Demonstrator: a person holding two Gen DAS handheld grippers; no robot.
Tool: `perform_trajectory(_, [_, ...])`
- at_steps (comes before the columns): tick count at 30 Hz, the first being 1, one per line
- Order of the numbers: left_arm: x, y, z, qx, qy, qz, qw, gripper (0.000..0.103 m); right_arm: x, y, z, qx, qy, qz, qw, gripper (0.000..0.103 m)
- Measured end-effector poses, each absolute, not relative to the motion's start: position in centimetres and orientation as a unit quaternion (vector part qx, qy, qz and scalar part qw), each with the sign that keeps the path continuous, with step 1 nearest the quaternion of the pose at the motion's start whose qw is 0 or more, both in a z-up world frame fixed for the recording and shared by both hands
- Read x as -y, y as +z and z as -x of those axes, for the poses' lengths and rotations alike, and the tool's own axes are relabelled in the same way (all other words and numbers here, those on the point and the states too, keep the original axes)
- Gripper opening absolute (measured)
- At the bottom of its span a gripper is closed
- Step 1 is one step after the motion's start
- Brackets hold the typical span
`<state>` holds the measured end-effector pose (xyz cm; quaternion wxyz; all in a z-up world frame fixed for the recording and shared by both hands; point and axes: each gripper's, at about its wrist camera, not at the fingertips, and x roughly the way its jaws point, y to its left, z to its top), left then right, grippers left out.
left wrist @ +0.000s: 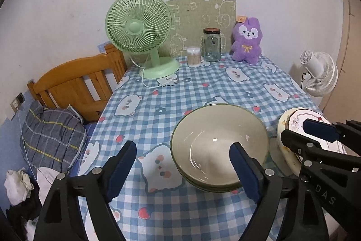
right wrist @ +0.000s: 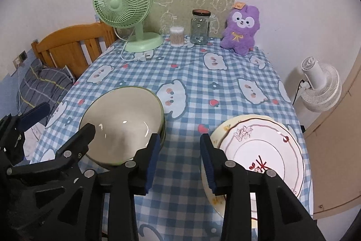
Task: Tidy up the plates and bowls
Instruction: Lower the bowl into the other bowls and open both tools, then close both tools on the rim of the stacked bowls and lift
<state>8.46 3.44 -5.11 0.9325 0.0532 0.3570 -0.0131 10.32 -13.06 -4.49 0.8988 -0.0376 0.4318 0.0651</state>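
Observation:
Green-rimmed cream bowls (left wrist: 216, 146) sit stacked on the checked tablecloth, also in the right wrist view (right wrist: 121, 123). White plates with red floral trim (right wrist: 261, 150) lie stacked at the table's right edge, also in the left wrist view (left wrist: 300, 121). My left gripper (left wrist: 183, 169) is open and empty, its right finger over the bowls' near rim. My right gripper (right wrist: 180, 157) is open and empty, between bowls and plates, its right finger at the plates' left rim.
At the table's back stand a green fan (right wrist: 123, 6), a cotton swab tub (right wrist: 176, 36), a glass jar (right wrist: 200, 26) and a purple plush (right wrist: 241, 28). A wooden bed frame (left wrist: 76, 80) is left of the table. A white fan (right wrist: 320, 87) stands right.

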Motion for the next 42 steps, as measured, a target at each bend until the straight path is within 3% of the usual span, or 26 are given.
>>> perform_trajectory(8, [-4.5,-6.2,-8.9,-0.374,-0.008,-0.054,0.926,0.09,13.7,-4.9,-10.4,-0.429,0.078,0.019,0.9,0.063])
perform_trajectory(28, [-5.4,-10.1,-13.9,-0.433,-0.051,-0.04,0.899,0.089,11.6,-8.7,-15.8,-0.482,0.094,0.004,0.871,0.064])
perform_trajectory(42, [-5.2,-12.6,-16.4,-0.47,-0.078,-0.022,0.879,0.072,11.5,-12.0,-18.8,-0.528,0.092,-0.018,0.844,0.064])
